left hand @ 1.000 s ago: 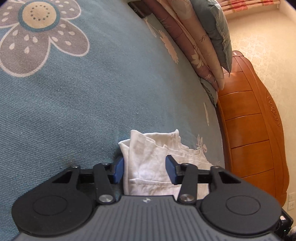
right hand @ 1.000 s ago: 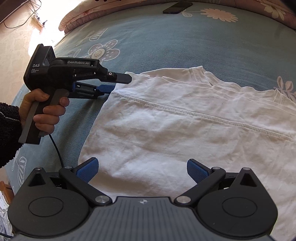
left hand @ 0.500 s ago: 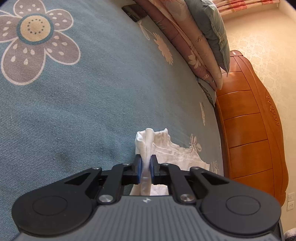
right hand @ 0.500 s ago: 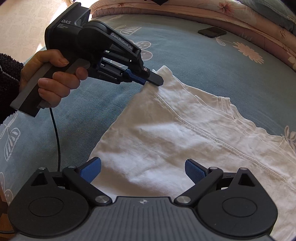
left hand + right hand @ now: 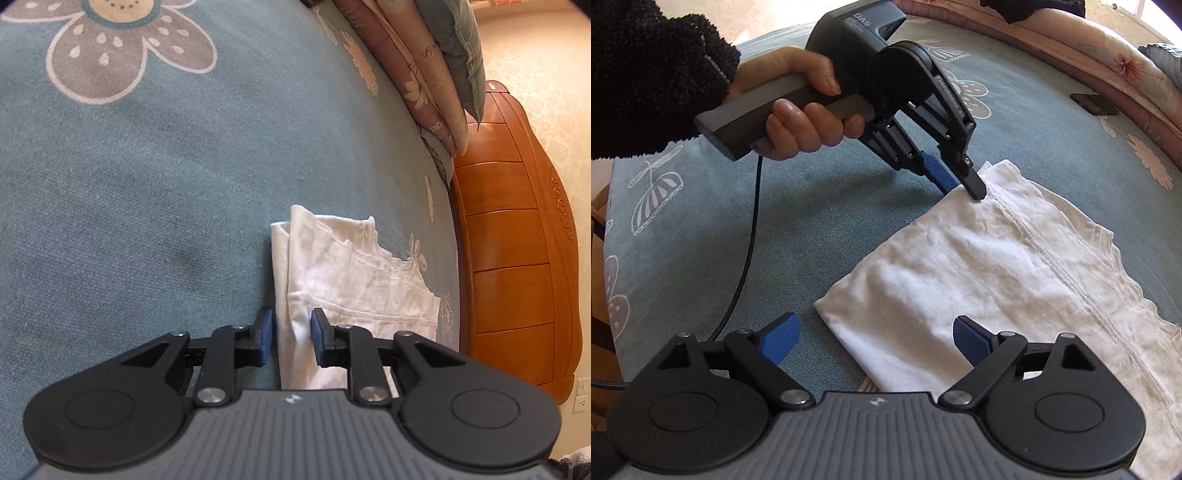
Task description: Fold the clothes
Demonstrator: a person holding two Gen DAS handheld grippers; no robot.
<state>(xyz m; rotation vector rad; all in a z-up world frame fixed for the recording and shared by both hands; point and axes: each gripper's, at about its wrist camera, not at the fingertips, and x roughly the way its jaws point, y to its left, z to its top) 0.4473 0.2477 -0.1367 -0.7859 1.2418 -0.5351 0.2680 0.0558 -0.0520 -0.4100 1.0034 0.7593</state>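
Note:
A white shirt (image 5: 979, 266) lies folded flat on the blue flowered bedspread (image 5: 849, 221). In the right wrist view a hand holds my left gripper (image 5: 964, 181) with its tips at the shirt's far corner. The left wrist view shows the left gripper (image 5: 291, 339) with its jaws opening. A raised fold of the shirt (image 5: 351, 273) stands loosely between the blue pads. My right gripper (image 5: 875, 336) hovers over the shirt's near corner. Its jaws are wide and closing slightly, and the corner lies below and between them, unpinched.
A dark phone (image 5: 1093, 103) lies on the bedspread near the stacked quilts and pillows (image 5: 424, 55). A wooden headboard (image 5: 517, 240) bounds the bed on the right of the left wrist view. The left gripper's cable (image 5: 746, 240) trails across the bedspread.
Half a second ago the left gripper was pinched shut on the shirt's corner; its jaws have now parted. The right gripper has rolled and moved toward the shirt's near corner.

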